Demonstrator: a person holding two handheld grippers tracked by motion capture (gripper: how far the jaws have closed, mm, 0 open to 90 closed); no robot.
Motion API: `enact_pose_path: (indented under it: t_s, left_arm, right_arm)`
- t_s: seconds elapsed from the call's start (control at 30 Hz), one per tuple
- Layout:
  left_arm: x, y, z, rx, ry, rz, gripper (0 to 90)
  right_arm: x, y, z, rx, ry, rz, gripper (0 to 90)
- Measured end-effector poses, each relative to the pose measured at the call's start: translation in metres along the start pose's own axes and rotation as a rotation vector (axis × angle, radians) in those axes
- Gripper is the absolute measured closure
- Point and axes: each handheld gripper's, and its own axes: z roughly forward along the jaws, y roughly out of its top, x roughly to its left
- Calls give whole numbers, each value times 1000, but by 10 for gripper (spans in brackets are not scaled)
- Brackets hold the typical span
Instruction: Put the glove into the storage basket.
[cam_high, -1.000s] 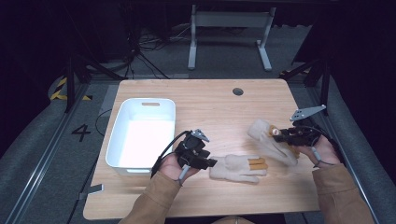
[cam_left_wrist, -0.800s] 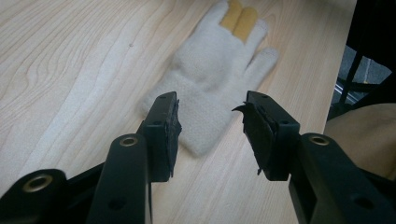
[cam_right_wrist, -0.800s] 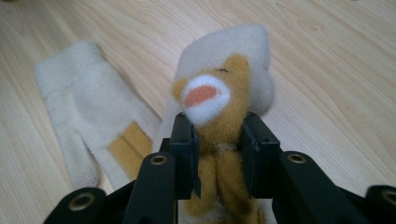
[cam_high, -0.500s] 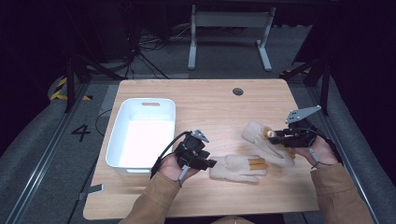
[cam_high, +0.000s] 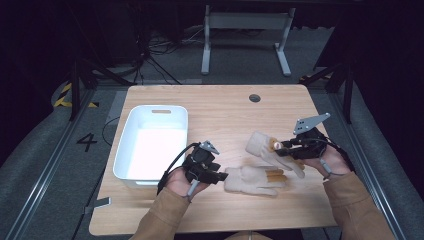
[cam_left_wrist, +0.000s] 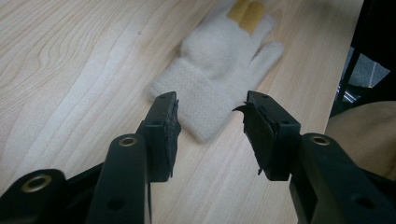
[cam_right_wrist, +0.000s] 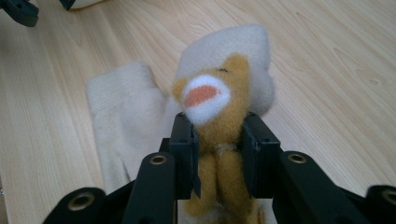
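Left gripper view: flat glove (cam_left_wrist: 219, 74) lies on the table (cam_left_wrist: 70, 56), cuff toward the camera, fingers pointing away; long axis runs straight on from the left gripper (cam_left_wrist: 210, 126). Jaws apart, cuff edge just beyond the gap and not yet between them. High view puts this glove (cam_high: 252, 180) near the front edge, just right of the left gripper (cam_high: 220, 176), which is the nearer one. Second glove (cam_high: 267, 147) sits farther right, lifted at one end. Right gripper (cam_right_wrist: 217, 144) is clamped on its tan animal-face patch. White bin (cam_high: 125, 160) at left.
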Motion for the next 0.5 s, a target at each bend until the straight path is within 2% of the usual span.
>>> enact_pose_path:
  t_s: [0.13,0.5]
  left_arm:
    - [0,1,1,1,-3,0,554]
    - [0,3,2,2,-4,4,553]
  right_arm:
    - [4,1,2,-1,11,-10,690]
    - [19,5,12,4,53,-74,688]
